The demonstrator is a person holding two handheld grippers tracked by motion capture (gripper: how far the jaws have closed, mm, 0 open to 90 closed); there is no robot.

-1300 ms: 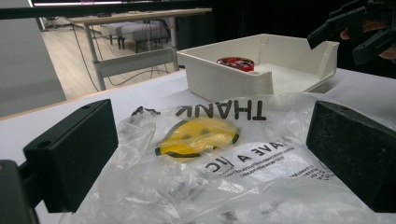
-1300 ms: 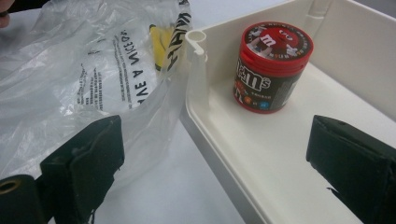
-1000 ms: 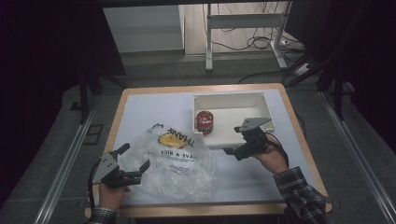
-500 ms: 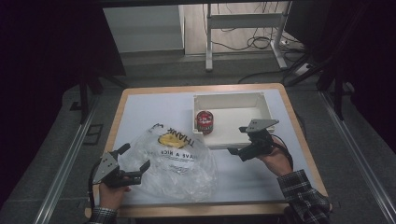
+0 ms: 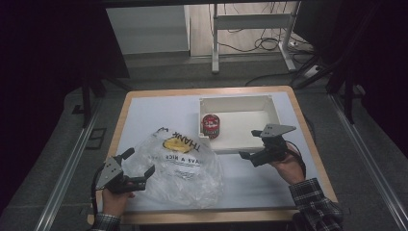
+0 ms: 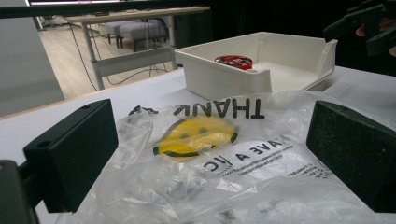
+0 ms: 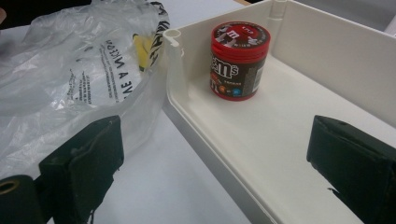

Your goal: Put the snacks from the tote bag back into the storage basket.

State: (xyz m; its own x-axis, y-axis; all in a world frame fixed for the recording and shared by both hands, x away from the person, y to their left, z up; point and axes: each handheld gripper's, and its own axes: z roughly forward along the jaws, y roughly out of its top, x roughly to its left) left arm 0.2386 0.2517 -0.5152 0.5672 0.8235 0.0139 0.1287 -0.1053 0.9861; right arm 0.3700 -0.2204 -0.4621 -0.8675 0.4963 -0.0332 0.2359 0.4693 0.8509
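The left gripper (image 5: 136,166), jaws spread wide, sits near the table's (image 5: 144,110) front-left edge at the rim of a crumpled clear plastic bag (image 5: 180,166), with bare tabletop behind the bag. To the right, a white tray (image 5: 269,103) holds one upright red can (image 5: 210,126) in its left corner. The right gripper (image 5: 250,156), jaws also spread, hovers over the tray's open front edge.

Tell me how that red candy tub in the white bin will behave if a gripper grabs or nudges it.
The candy tub looks like rigid plastic, so it should hold its shape when squeezed. Its round, glossy wall may slip between flat pads. It stands upright near the white bin's corner; a high push could tip it, and then it would probably roll.
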